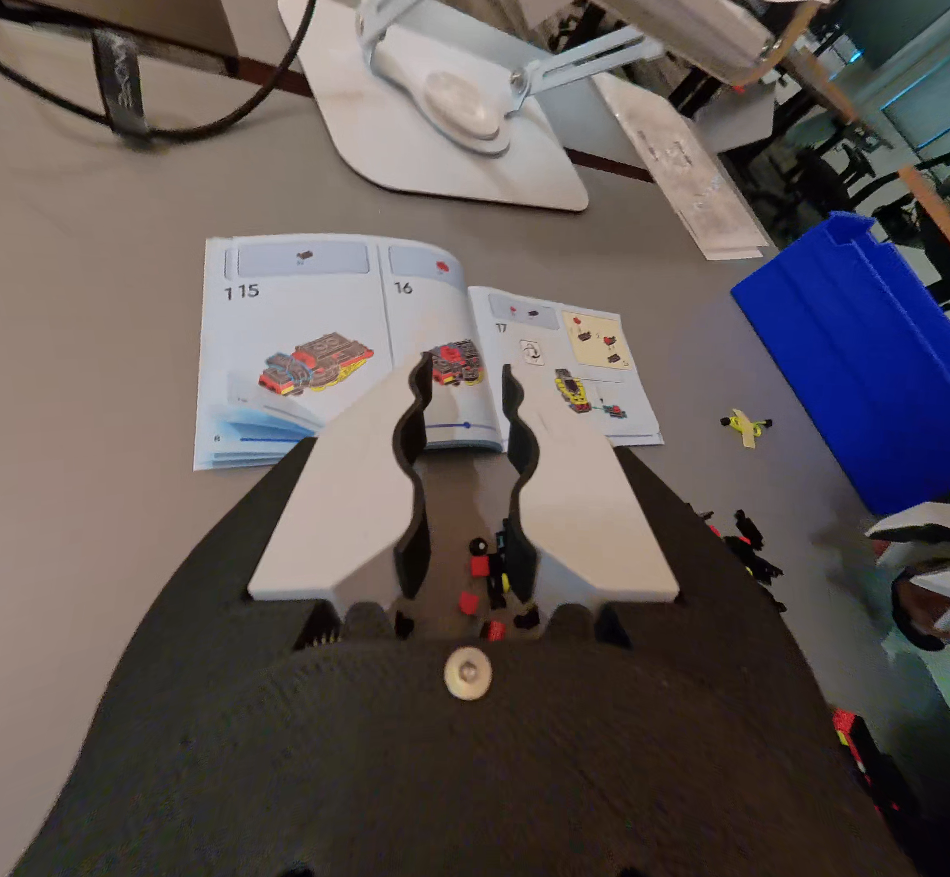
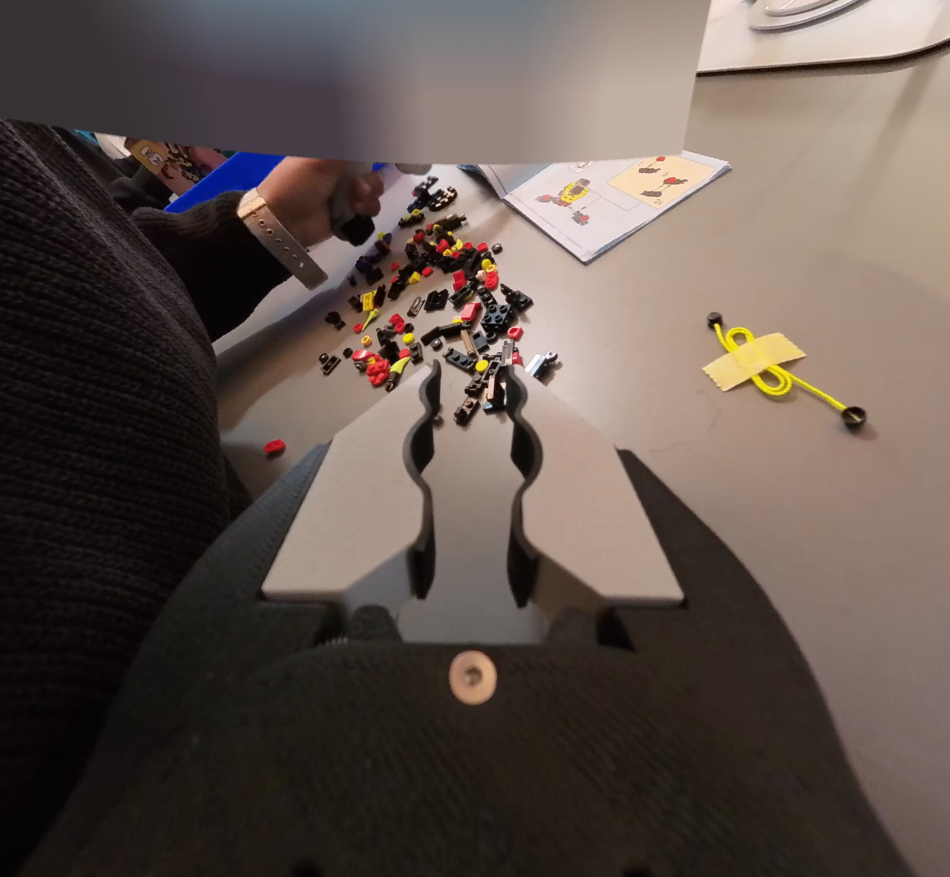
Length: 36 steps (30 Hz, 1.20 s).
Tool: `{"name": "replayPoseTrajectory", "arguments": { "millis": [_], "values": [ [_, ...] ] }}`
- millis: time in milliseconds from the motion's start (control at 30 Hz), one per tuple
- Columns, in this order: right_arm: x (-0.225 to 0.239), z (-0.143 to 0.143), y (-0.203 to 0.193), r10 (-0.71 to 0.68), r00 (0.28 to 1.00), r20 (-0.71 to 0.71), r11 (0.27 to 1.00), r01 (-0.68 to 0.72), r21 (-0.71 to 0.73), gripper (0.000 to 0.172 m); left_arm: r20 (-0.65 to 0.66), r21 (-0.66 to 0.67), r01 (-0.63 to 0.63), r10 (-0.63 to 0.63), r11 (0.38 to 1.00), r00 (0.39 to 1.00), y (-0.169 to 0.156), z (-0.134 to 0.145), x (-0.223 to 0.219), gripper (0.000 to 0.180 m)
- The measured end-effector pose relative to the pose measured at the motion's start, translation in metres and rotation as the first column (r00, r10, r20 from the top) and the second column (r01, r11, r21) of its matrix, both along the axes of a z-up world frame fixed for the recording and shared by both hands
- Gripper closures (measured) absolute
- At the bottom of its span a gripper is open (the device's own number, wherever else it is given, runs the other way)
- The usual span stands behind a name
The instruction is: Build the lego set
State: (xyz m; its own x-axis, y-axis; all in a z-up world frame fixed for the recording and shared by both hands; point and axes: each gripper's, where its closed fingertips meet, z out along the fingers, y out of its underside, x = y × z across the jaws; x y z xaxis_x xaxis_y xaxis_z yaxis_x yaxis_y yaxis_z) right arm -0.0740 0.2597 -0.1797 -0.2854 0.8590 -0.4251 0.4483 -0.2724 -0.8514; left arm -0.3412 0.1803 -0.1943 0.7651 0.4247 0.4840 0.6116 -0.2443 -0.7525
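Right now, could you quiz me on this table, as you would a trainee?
1. True or false: both grippers, left gripper and right gripper, are open and hold nothing.
2. What lies open under the left gripper? A booklet B towel C plate
3. What colour is the cord under the tape?

Key: 1 true. 2 A, the instruction booklet. 3 yellow.

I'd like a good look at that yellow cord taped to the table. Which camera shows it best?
The right wrist view: the yellow cord lies close and sharp, its loops, tape strip and black end caps plain. The left wrist view shows it only small and blurry, near the blue bin.
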Motion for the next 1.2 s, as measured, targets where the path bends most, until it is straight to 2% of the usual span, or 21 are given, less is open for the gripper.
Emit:
{"name": "replayPoseTrajectory", "arguments": {
  "millis": [167,333,467,700,967,1133,1200],
  "values": [
    [0.0,0.0,0.0,0.0,1.0,-0.001,1.0,0.0,-0.009,0.149,0.003,-0.064,-0.061,0.062,0.996,0.998,-0.015,-0.015,-0.017,0.152],
    [0.0,0.0,0.001,-0.001,1.0,-0.001,1.0,0.001,-0.007,0.149,-0.06,-0.086,-0.097,0.092,0.992,0.994,-0.023,-0.011,-0.03,0.148],
    [-0.001,0.0,0.0,0.0,1.0,-0.002,1.0,0.0,-0.009,0.149,-0.048,-0.094,-0.123,0.119,0.988,0.992,-0.031,-0.012,-0.037,0.144],
    [0.0,0.001,0.0,-0.002,1.0,-0.002,1.0,0.002,-0.009,0.149,-0.069,-0.183,-0.126,0.115,0.975,0.991,-0.03,-0.025,-0.034,0.13],
    [-0.001,0.001,0.0,-0.007,1.0,-0.002,1.0,0.007,-0.014,0.149,-0.075,-0.185,-0.171,0.16,0.968,0.984,-0.04,-0.02,-0.043,0.121],
    [-0.001,0.0,0.001,-0.018,1.0,0.0,1.0,0.018,-0.015,0.149,-0.012,-0.144,-0.181,0.181,0.973,0.983,-0.055,-0.017,-0.044,0.122],
    [-0.001,-0.001,0.001,-0.016,1.0,0.001,1.0,0.016,-0.024,0.149,0.004,-0.153,-0.182,0.185,0.971,0.983,-0.056,-0.02,-0.045,0.129]
  ]
}}
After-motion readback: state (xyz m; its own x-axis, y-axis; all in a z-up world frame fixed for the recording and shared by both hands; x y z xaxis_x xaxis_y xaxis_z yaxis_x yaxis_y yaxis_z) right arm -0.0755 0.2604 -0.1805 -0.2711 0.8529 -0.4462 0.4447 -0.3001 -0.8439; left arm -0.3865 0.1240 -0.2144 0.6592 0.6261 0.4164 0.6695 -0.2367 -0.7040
